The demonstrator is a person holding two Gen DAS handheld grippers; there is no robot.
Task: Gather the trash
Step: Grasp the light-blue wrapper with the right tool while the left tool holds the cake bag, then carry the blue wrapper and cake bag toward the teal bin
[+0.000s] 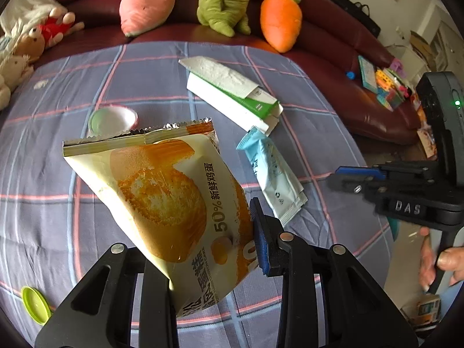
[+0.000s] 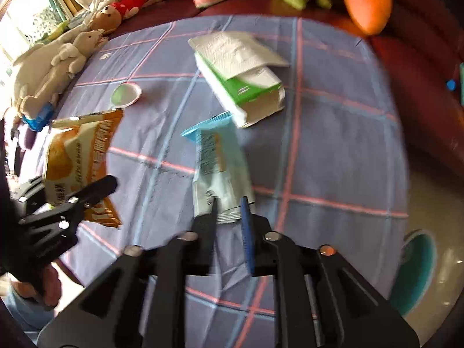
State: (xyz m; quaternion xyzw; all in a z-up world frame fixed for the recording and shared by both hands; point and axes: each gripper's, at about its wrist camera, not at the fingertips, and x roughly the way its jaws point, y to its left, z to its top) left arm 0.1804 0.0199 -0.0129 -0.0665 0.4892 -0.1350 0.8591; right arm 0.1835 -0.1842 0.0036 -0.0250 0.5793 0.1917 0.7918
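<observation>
My left gripper (image 1: 211,237) is shut on a cream and orange snack bag (image 1: 174,200) and holds it above the checked tablecloth (image 1: 58,203); the bag also shows in the right wrist view (image 2: 78,159). My right gripper (image 2: 230,206) is open, its fingertips on either side of the near end of a light blue wrapper (image 2: 217,168), which lies flat on the cloth and also shows in the left wrist view (image 1: 272,174). The right gripper also shows in the left wrist view (image 1: 345,177).
A white and green box with paper on it (image 1: 232,92) lies at mid-table. A small pink-rimmed cup (image 1: 113,120) and a green lid (image 1: 33,304) lie to the left. Plush toys (image 1: 279,18) sit on the red sofa behind. A teal bin (image 2: 417,272) stands on the floor, right.
</observation>
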